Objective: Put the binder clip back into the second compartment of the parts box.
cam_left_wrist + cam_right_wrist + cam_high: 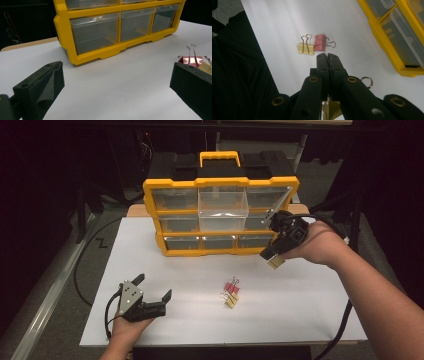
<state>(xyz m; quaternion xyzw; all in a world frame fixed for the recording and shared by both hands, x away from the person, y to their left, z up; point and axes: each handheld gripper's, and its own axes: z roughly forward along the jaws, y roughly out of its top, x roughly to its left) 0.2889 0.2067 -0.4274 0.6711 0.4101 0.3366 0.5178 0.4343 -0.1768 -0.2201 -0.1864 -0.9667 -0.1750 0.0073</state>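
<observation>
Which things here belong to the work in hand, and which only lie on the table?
Belong to the work:
right gripper, shut on a yellow binder clip
organizer with its pulled-out clear drawer

Lying about for now:
pink clip
yellow clip on the table
left gripper, open, holding nothing

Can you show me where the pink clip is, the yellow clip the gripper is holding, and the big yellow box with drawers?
pink clip (320, 42), right gripper view, on its pink body.
held yellow clip (275, 262), high view, on its body below the right gripper.
yellow box with drawers (220, 182), high view, on its top frame.
</observation>
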